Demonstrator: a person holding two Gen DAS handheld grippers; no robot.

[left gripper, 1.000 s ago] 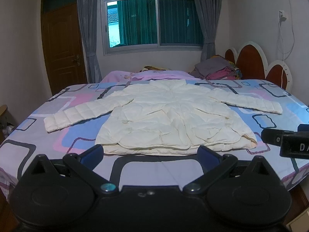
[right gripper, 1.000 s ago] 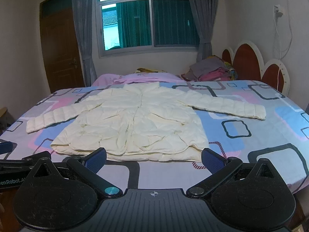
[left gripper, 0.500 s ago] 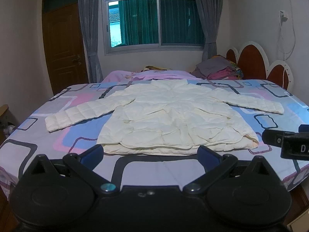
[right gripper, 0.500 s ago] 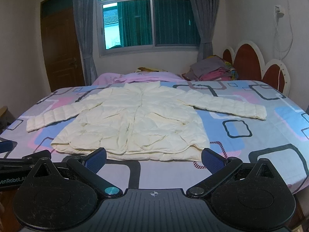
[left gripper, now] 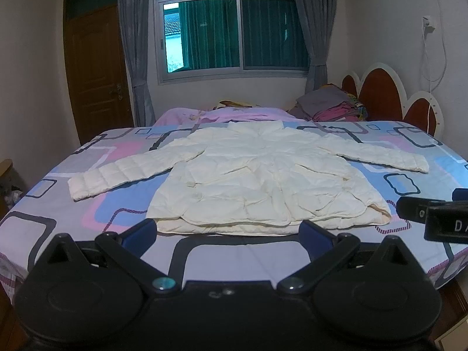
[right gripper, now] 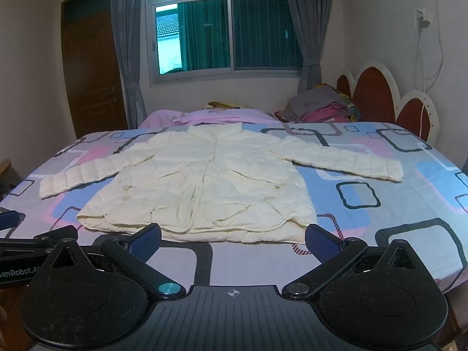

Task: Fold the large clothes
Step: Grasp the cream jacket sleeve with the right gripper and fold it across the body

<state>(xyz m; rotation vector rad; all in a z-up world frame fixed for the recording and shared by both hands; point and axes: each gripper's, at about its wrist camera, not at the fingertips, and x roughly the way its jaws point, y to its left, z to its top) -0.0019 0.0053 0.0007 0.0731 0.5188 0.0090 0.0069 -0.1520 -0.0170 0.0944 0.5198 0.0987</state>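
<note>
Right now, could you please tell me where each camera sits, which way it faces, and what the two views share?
Left wrist: on the left tongs, open, held at the bed's foot, facing the jacket and window; right tongs at the right edge.
Right wrist: on the right tongs, open, facing likewise; left tongs at the left edge.
Shared: jacket, bed, window.

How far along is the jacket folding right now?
Done: the cream puffer jacket lies flat on the bed, both sleeves spread out to the sides. In hand: nothing; the left gripper and right gripper are both open, short of the hem and holding no fabric. Left: all of the folding, as no sleeve or side is turned in yet.
</note>
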